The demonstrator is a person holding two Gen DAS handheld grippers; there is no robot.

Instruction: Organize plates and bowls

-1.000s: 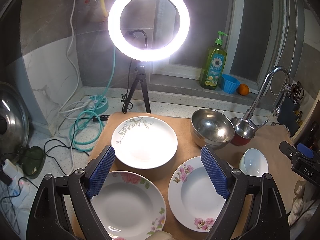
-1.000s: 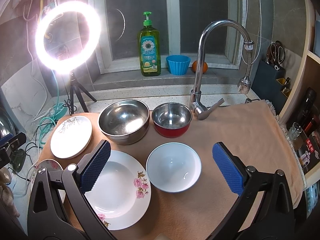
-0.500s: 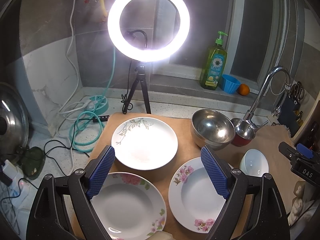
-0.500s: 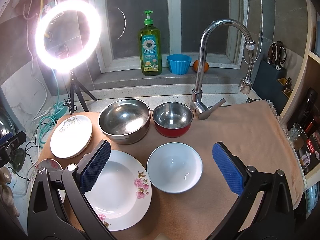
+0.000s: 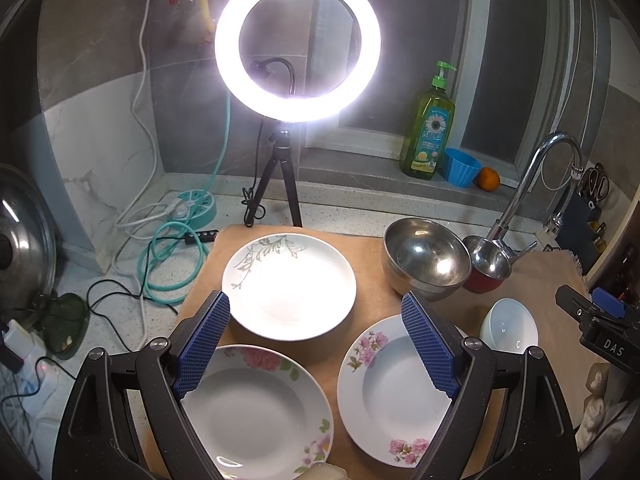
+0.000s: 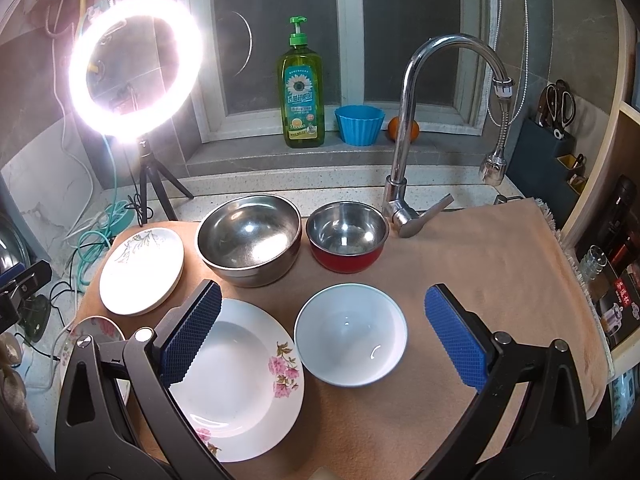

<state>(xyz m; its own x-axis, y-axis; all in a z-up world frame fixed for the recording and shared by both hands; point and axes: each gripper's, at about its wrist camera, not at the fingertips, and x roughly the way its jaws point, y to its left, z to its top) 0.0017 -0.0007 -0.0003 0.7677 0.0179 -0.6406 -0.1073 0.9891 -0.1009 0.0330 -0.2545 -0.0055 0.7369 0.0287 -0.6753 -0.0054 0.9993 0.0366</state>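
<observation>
Three plates lie on the tan cloth (image 5: 372, 260): a leaf-patterned plate (image 5: 289, 285) at the back, a pink-flowered plate (image 5: 256, 412) front left, another flowered plate (image 5: 390, 390) front right. A large steel bowl (image 6: 249, 239), a red steel-lined bowl (image 6: 346, 242) and a white bowl (image 6: 351, 334) stand to the right. My left gripper (image 5: 316, 344) is open and empty above the plates. My right gripper (image 6: 324, 336) is open and empty, hovering over the white bowl and the flowered plate (image 6: 236, 380).
A lit ring light (image 5: 297, 42) on a tripod stands behind the cloth, with cables (image 5: 160, 256) to its left. A faucet (image 6: 416, 120) rises behind the bowls. Soap bottle (image 6: 301, 88), blue cup (image 6: 359, 124) and orange sit on the sill. A pot lid (image 5: 24, 236) is far left.
Both grippers have barely shifted; the views have drifted slightly. Nothing was grasped or moved.
</observation>
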